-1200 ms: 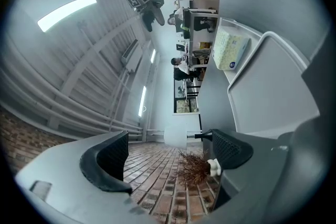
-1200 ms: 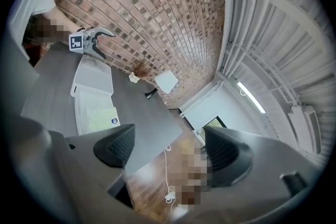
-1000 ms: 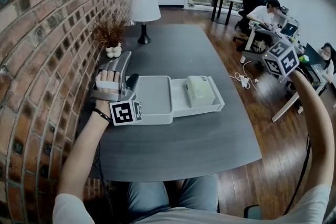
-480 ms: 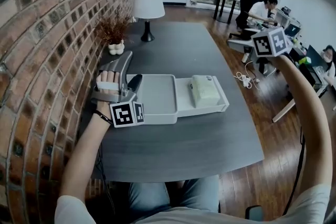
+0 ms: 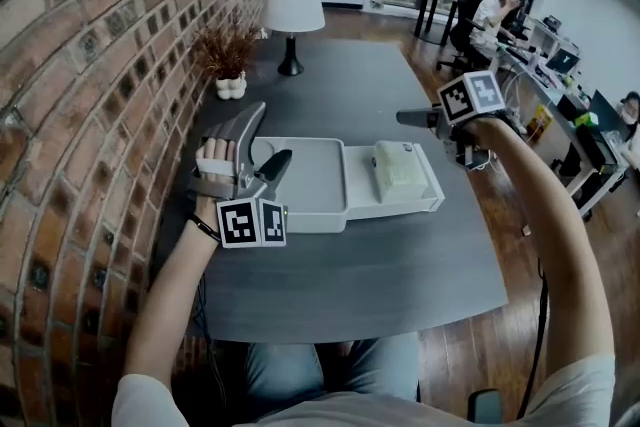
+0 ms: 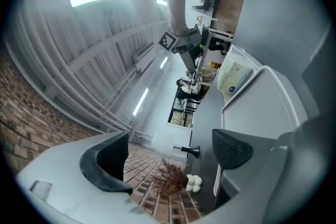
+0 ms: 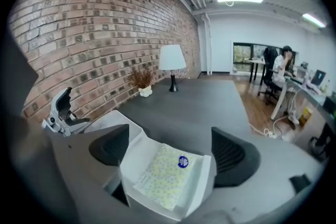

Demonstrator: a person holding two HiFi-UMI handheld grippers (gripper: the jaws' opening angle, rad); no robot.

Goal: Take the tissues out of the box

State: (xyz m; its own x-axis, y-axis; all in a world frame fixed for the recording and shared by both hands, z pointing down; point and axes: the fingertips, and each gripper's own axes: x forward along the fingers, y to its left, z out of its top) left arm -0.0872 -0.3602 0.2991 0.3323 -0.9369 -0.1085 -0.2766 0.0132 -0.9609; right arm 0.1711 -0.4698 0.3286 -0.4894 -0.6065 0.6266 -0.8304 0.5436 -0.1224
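A pale yellow tissue pack (image 5: 398, 171) with a blue sticker lies in the pulled-out drawer (image 5: 430, 202) of a white box (image 5: 300, 180) on the grey table. In the right gripper view the tissue pack (image 7: 164, 174) sits below and ahead of my right gripper (image 7: 168, 147), whose jaws are opening with nothing between them. In the head view my right gripper (image 5: 430, 133) hovers just above the drawer's far right corner. My left gripper (image 5: 270, 133) stands open at the box's left end, one pad (image 6: 231, 148) against the box's rim and nothing between the jaws.
A brick wall runs along the table's left side. A white lamp (image 5: 294, 10) and a small dried plant (image 5: 228, 55) stand at the table's far end. People sit at desks at the back right. The table's right edge drops to a wooden floor with a power strip.
My right gripper has come down and to the left, from high over the floor at the right to just above the drawer. The left gripper has stayed by the box.
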